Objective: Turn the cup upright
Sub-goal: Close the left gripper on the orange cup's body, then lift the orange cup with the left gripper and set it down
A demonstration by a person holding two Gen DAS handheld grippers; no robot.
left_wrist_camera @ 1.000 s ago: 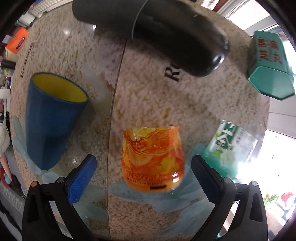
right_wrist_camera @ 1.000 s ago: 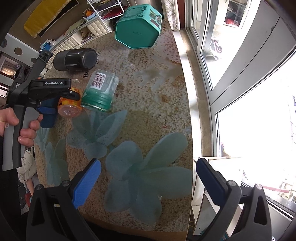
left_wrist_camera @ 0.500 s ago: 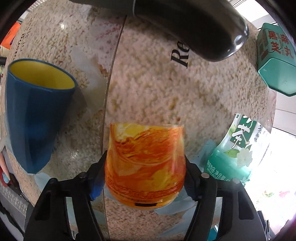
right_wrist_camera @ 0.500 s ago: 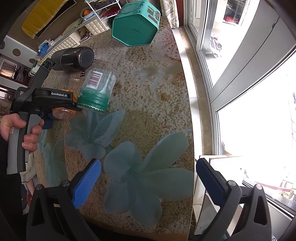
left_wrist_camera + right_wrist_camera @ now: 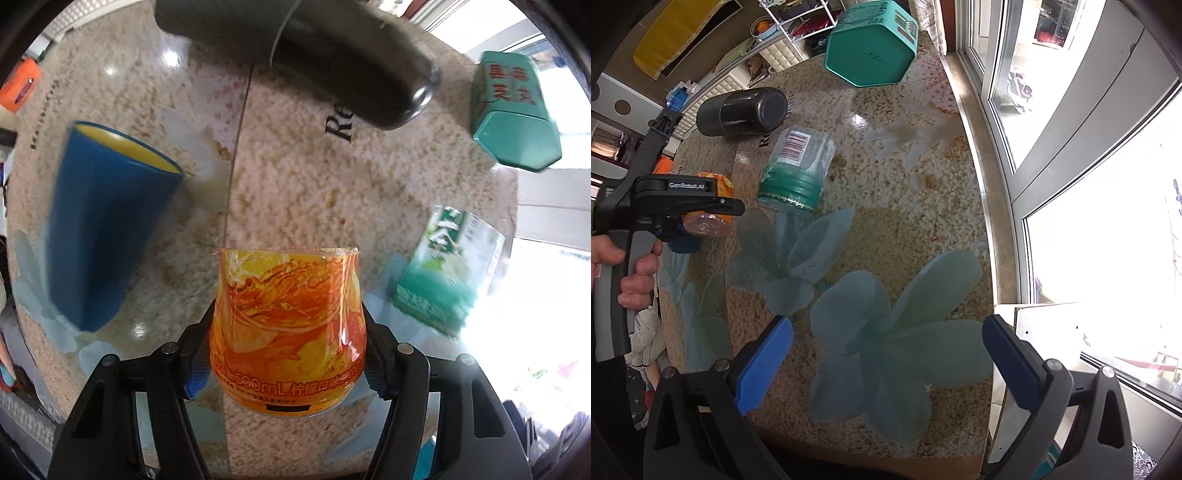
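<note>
An orange and yellow printed plastic cup (image 5: 288, 328) lies on its side, open end away from me. My left gripper (image 5: 286, 354) is shut on the cup and holds it just above the speckled table (image 5: 295, 177). In the right wrist view the cup (image 5: 707, 206) shows at the left, held in the left gripper (image 5: 698, 218). My right gripper (image 5: 886, 354) is open and empty, above the table's near edge over the pale flower print (image 5: 886, 347).
A blue cup with a yellow inside (image 5: 99, 225) stands upright left of the held cup. A green-labelled clear cup (image 5: 450, 266) lies on its side at the right. A dark flask (image 5: 332, 62) lies behind. A teal hexagonal tin (image 5: 517, 114) is far right. Windows (image 5: 1071, 110) run along the right.
My left gripper moved forward around the orange cup and closed on it, then lifted it slightly. The right gripper stayed open and hardly moved.
</note>
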